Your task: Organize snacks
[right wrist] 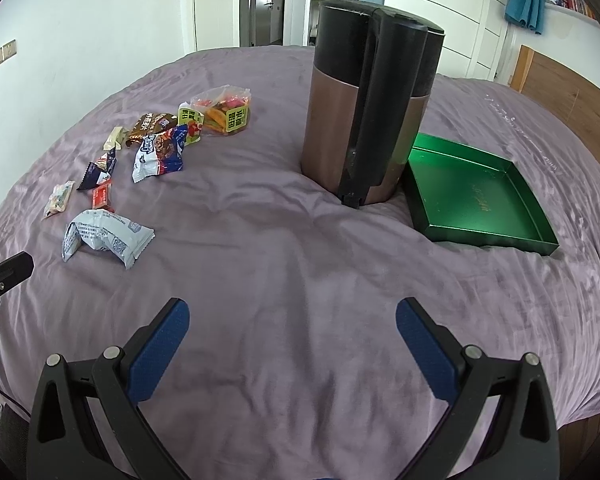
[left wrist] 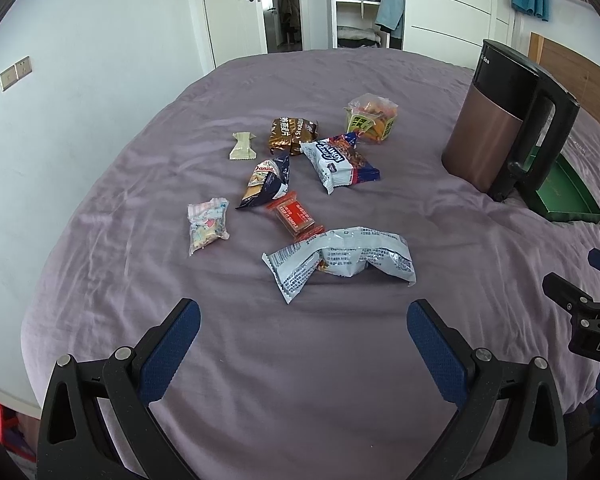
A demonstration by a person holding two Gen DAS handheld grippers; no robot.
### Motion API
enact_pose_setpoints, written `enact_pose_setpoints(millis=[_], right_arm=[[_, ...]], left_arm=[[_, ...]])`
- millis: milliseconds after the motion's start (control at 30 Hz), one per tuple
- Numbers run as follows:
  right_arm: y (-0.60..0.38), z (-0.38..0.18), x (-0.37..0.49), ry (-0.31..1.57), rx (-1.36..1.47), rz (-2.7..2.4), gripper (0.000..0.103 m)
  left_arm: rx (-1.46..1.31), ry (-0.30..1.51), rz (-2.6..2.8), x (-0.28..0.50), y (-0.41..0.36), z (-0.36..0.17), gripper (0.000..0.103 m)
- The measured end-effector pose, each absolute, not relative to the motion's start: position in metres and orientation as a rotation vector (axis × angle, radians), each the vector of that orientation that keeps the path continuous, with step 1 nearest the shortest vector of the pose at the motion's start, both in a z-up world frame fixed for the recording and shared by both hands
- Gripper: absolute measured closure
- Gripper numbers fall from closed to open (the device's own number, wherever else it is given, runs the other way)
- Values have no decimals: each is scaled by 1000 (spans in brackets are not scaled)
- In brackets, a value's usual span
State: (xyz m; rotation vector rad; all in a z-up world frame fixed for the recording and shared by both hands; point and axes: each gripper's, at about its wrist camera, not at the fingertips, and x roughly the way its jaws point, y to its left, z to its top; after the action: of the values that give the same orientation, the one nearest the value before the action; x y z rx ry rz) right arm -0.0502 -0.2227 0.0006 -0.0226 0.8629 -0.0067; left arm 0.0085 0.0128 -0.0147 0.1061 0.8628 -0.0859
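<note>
Claws, left [left wrist: 303, 316] and right [right wrist: 292, 312], I hold spread, empty; green tray [right wrist: 538, 222] bare; crumpled snack packets [left wrist: 300, 176] scattered on bed [right wrist: 300, 248].

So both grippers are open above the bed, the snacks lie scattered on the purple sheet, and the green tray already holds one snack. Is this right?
Not quite. In the right wrist view the green tray holds nothing. The rest stands: left gripper and right gripper are open, and the snacks lie scattered on the purple sheet.
</note>
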Motion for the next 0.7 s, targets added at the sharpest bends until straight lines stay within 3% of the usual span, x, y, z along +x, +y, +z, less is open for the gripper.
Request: enact_pose_setpoints(millis=[700], right_arm=[[-221,-1,-51,871,-33,-7,0]], left_arm=[[93,843,-114,10,3,1,1]])
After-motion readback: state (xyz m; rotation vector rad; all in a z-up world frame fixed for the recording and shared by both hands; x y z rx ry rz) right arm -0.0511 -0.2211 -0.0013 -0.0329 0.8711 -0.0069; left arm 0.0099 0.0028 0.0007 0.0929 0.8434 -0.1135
